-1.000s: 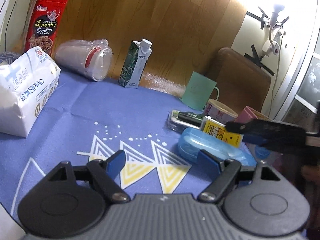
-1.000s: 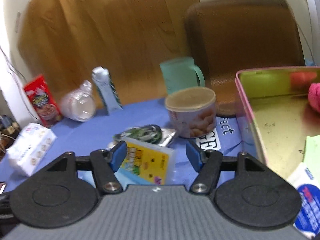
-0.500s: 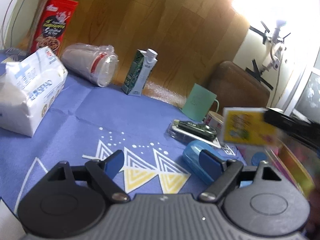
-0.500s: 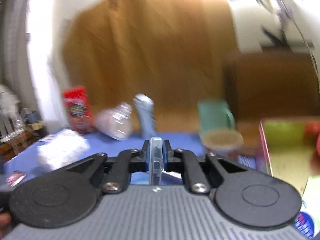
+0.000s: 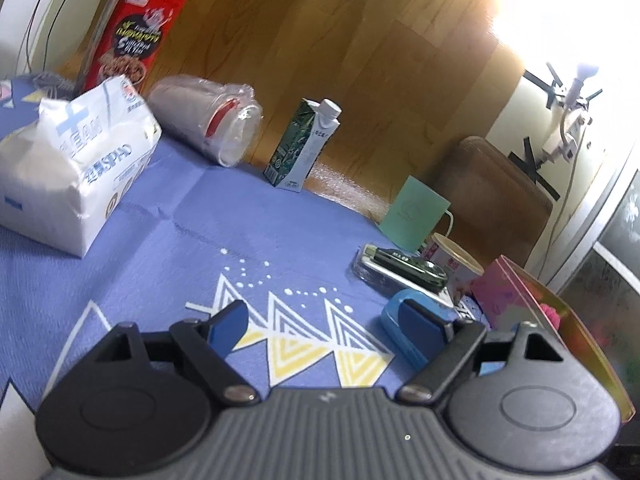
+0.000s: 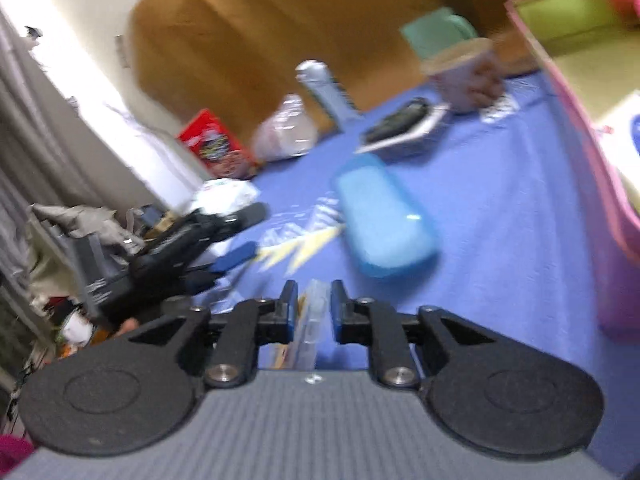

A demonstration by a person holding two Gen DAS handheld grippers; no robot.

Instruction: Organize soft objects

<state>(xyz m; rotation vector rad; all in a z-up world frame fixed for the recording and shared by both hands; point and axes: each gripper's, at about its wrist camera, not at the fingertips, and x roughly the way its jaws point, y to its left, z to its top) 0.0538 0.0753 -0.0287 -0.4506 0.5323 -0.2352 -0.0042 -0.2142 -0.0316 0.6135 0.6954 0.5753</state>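
My right gripper [image 6: 314, 292] hangs low over the blue tablecloth [image 6: 500, 220]. Its jaws are opening, and a thin yellow packet [image 6: 312, 316] stands edge-on between them with small gaps at the pads. A light blue case [image 6: 380, 216] lies just ahead of it. My left gripper [image 5: 322, 312] is open with nothing between its fingers, and the blue case [image 5: 390, 320] is partly hidden behind its right finger. A white tissue pack [image 5: 76, 168] sits at the left. A pink tin box [image 5: 516, 296] on the right holds a pink soft thing [image 5: 550, 314]. The left gripper [image 6: 248, 234] also shows in the blurred right wrist view.
Along the back stand a red snack box [image 5: 132, 36], a wrapped stack of cups [image 5: 204, 120] on its side, a green carton [image 5: 306, 144], a green mug [image 5: 416, 212], a round tub [image 5: 452, 264] and a flat packaged item [image 5: 400, 268]. A brown chair [image 5: 496, 192] is behind.
The right gripper shut on the yellow packet, lifted it off the blue case, swung left and tilted, and its jaws have since widened. It has left the left wrist view.
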